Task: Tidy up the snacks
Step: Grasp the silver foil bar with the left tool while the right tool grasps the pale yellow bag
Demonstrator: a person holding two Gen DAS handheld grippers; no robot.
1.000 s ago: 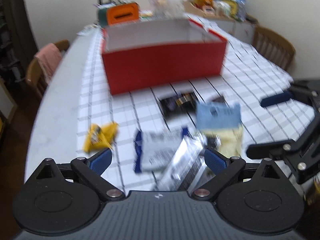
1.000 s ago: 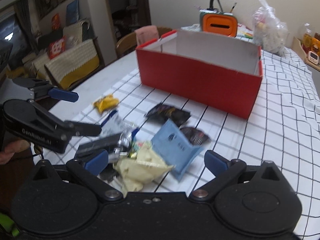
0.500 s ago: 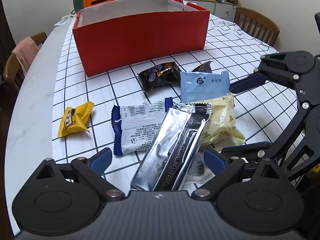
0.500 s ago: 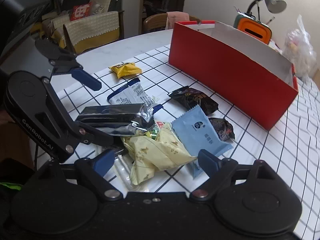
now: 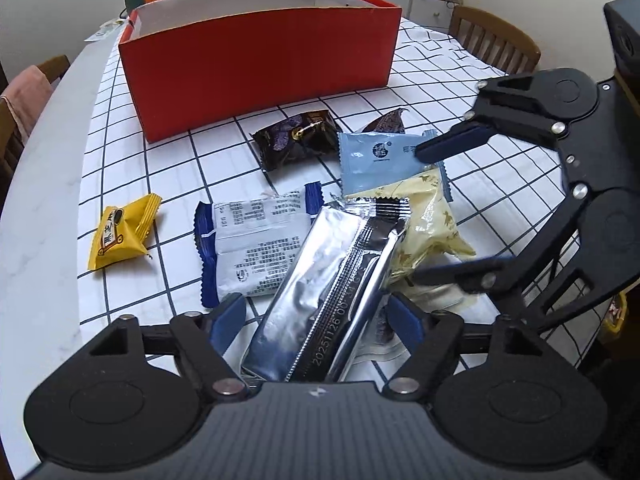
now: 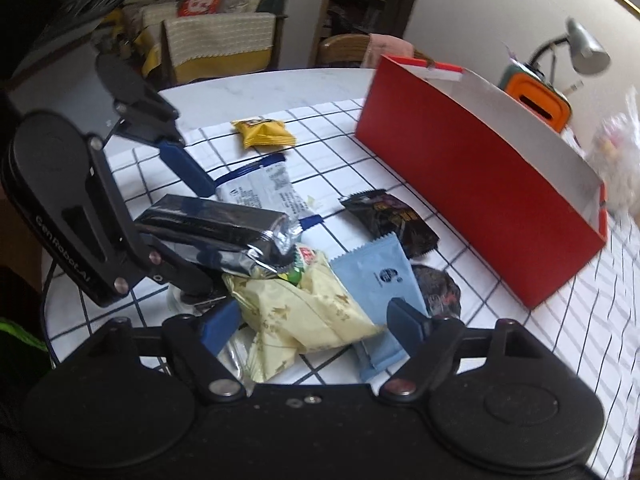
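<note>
Checked tablecloth (image 5: 460,64) on white table (image 5: 48,184), red box (image 5: 260,64), wooden chairs (image 5: 496,40)

Red box (image 5: 260,68), silver packet (image 5: 320,292), black-gridded white tablecloth (image 5: 440,80)

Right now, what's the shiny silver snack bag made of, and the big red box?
The silver packet looks like metallic foil film: mirror-shiny, crinkled, with zigzag sealed ends. The red box looks like cardboard: matte red outside, plain white inside, with thin, stiff folded walls.
</note>
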